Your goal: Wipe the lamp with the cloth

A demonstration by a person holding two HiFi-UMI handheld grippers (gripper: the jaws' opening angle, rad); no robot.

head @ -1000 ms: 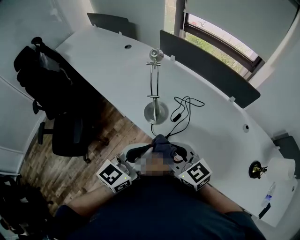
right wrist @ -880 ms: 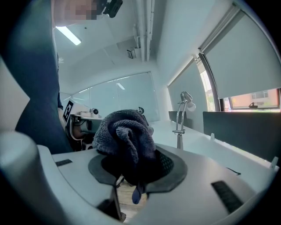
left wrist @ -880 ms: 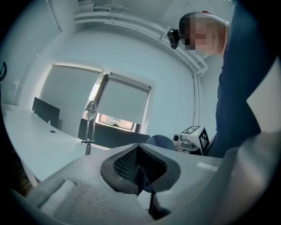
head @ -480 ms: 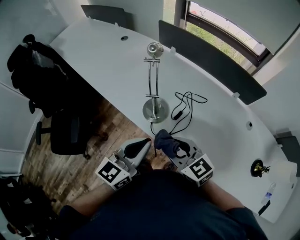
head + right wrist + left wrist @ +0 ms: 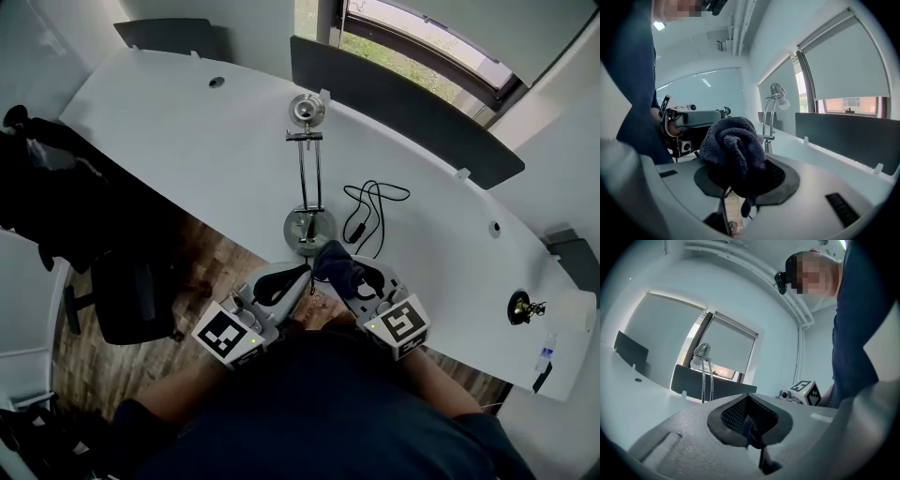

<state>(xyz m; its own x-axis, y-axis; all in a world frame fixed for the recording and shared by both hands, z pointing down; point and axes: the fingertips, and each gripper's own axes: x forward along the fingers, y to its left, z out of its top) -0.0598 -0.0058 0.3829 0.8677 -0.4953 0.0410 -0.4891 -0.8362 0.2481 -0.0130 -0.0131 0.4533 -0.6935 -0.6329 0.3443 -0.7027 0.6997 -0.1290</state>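
Observation:
A chrome desk lamp stands on the white desk (image 5: 187,131), with its round base (image 5: 309,228) near the front edge and its head (image 5: 306,110) at the top of a thin stem. A dark blue cloth (image 5: 336,267) is bunched in my right gripper (image 5: 349,277), which is shut on it just in front of the base. In the right gripper view the cloth (image 5: 733,145) fills the jaws, with the lamp (image 5: 771,110) behind it. My left gripper (image 5: 284,279) is beside it on the left, shut and empty; its view shows the lamp (image 5: 704,373) ahead.
A black cable (image 5: 368,208) lies coiled right of the lamp base. A dark divider panel (image 5: 403,103) runs along the desk's far edge under the window. A black office chair (image 5: 127,286) stands on the wood floor at left. Small items (image 5: 523,307) sit at the desk's right end.
The two grippers, close together around the cloth a second ago, have separated. The cloth stays in the right gripper and now sits nearer the lamp base.

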